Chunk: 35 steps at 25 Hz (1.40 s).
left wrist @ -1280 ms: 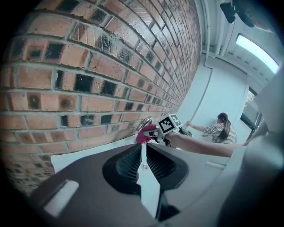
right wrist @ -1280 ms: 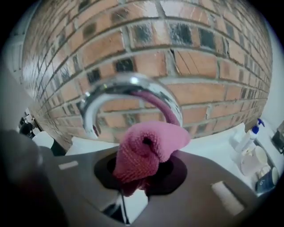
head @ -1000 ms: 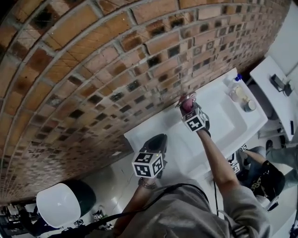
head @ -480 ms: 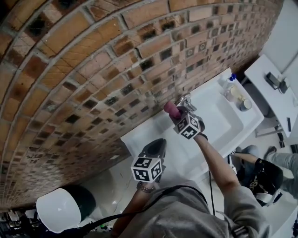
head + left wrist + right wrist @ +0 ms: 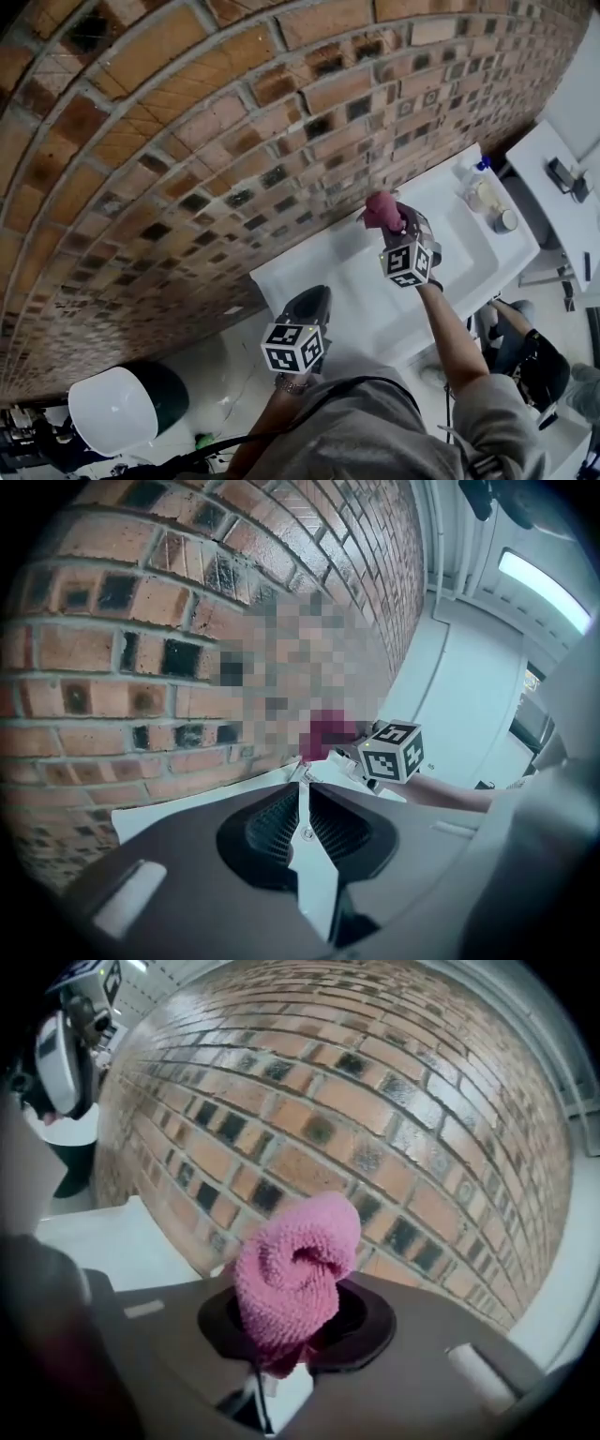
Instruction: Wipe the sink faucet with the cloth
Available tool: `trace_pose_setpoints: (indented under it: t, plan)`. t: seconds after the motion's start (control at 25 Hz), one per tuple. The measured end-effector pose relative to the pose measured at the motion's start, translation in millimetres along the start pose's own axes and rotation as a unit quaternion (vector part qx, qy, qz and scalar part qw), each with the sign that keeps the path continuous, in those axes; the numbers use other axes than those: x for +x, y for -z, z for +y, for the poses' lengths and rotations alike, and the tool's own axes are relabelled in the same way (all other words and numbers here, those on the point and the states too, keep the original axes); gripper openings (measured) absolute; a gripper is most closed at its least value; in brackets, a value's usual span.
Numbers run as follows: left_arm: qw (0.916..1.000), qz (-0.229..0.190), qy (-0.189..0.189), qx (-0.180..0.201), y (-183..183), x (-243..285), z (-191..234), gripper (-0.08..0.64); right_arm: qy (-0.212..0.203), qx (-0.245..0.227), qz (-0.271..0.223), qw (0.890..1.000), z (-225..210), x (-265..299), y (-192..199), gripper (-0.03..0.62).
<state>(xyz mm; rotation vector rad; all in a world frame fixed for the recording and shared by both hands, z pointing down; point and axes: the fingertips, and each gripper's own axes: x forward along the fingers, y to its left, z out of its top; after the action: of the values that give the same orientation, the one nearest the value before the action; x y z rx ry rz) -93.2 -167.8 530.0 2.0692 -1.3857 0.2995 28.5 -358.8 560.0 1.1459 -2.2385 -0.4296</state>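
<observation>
My right gripper [image 5: 386, 219] is shut on a bunched pink cloth [image 5: 379, 209], held up against the foot of the brick wall [image 5: 187, 141] at the back rim of the white sink [image 5: 459, 253]. In the head view the cloth and gripper cover the faucet, and I cannot make it out. In the right gripper view the cloth [image 5: 292, 1274] stands rolled between the jaws with only bricks behind it. My left gripper [image 5: 312, 298] hangs lower left over the counter, shut and holding nothing. The left gripper view shows the cloth [image 5: 328, 735] and the right gripper's marker cube [image 5: 392, 752] ahead.
A blue-capped bottle [image 5: 478, 174] and a small jar [image 5: 503, 220] stand at the sink's right end. A white side table [image 5: 562, 202] is further right. A white round bin lid [image 5: 114, 411] sits on the floor at lower left.
The right gripper carried the cloth left along the wall, then back right and slightly up. The left gripper has stayed where it was.
</observation>
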Motion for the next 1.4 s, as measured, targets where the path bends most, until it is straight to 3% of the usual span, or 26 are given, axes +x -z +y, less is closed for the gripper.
trace_pose_setpoints:
  t: [0.12,0.2,0.28,0.36,0.48,0.64,0.72,0.8,0.96,1.08,1.2,1.32,1.4]
  plan:
    - [1.0000,-0.002,-0.001,0.001,-1.0,-1.5,0.0,0.051,0.063,0.053,0.022,0.996,-36.9,6.2,19.8,0.085]
    - [1.0000,-0.001,-0.004,-0.001,-0.7,-1.6,3.2,0.051,0.087,0.086,0.069,0.990,-59.0,21.4,49.0,0.082]
    - [1.0000,0.000,-0.005,-0.002,0.6,-1.4,4.8,0.051,0.068,0.137,0.135,0.979,-62.6,44.5,92.0,0.080]
    - [1.0000,0.003,-0.005,-0.002,3.0,-0.8,4.3,0.051,0.023,0.158,0.202,0.966,-42.7,64.6,132.0,0.077]
    - [0.9999,0.010,-0.005,-0.002,5.6,2.6,3.1,0.051,-0.032,0.105,0.253,0.961,-4.0,79.6,161.5,0.077]
    - [0.9999,0.012,-0.001,0.005,1.4,8.4,0.9,0.051,-0.084,0.026,0.240,0.967,1.9,82.5,176.9,0.076]
    - [0.9999,0.012,-0.001,0.006,0.8,9.0,0.9,0.051,-0.116,-0.051,0.276,0.953,4.4,77.9,207.4,0.078]
    - [0.9999,0.013,-0.002,0.006,2.1,7.9,0.4,0.051,-0.123,-0.073,0.301,0.943,8.2,67.7,237.3,0.075]
    - [0.9999,0.013,-0.003,0.003,3.6,6.8,2.9,0.051,-0.106,-0.031,0.316,0.942,27.9,47.6,259.0,0.077]
    - [0.9999,0.011,-0.006,0.001,3.5,5.7,5.3,0.051,-0.080,0.040,0.329,0.940,38.9,36.8,256.0,0.078]
    - [0.9999,0.011,-0.007,-0.002,5.4,5.3,6.4,0.051,-0.115,0.100,0.331,0.931,78.6,27.4,238.8,0.078]
    - [0.9999,0.012,-0.003,0.000,4.7,5.2,3.7,0.051,-0.151,0.184,0.290,0.927,117.1,23.9,199.0,0.078]
    - [0.9999,0.011,0.000,0.003,3.3,6.0,1.0,0.051,-0.155,0.259,0.270,0.915,122.0,24.6,177.6,0.078]
